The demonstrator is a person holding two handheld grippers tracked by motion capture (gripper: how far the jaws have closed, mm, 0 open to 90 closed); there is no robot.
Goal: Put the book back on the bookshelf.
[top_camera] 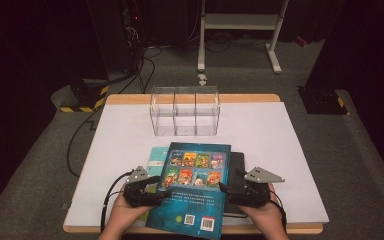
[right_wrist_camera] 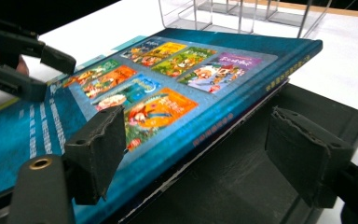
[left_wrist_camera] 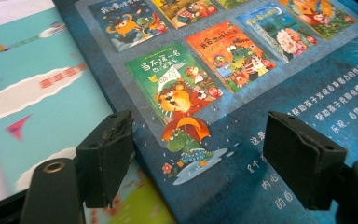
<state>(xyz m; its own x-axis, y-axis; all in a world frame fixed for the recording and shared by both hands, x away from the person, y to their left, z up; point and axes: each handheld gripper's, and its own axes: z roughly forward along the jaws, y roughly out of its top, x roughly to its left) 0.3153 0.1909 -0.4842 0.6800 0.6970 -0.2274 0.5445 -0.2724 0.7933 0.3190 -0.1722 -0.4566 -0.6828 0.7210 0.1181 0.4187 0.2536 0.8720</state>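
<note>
A blue picture book [top_camera: 195, 185] lies back cover up, partly on a teal book [top_camera: 155, 157] at its left and a black book [top_camera: 237, 165] at its right. My left gripper [top_camera: 162, 191] is at the blue book's left edge, open. In the left gripper view its gripper [left_wrist_camera: 200, 128] straddles that edge, one jaw over the teal book [left_wrist_camera: 37, 93] and one over the blue book [left_wrist_camera: 261, 93]. My right gripper [top_camera: 225, 190] is at the right edge, open. In the right gripper view its gripper [right_wrist_camera: 198, 123] has the blue book's [right_wrist_camera: 168, 93] spine edge between the jaws, above the black book [right_wrist_camera: 242, 177].
A clear plastic organizer [top_camera: 185, 117] with three compartments stands behind the books on the white mat [top_camera: 280, 145]. The blue book reaches the table's front edge. Beyond the table are cables and a white stand [top_camera: 240, 22] on the floor.
</note>
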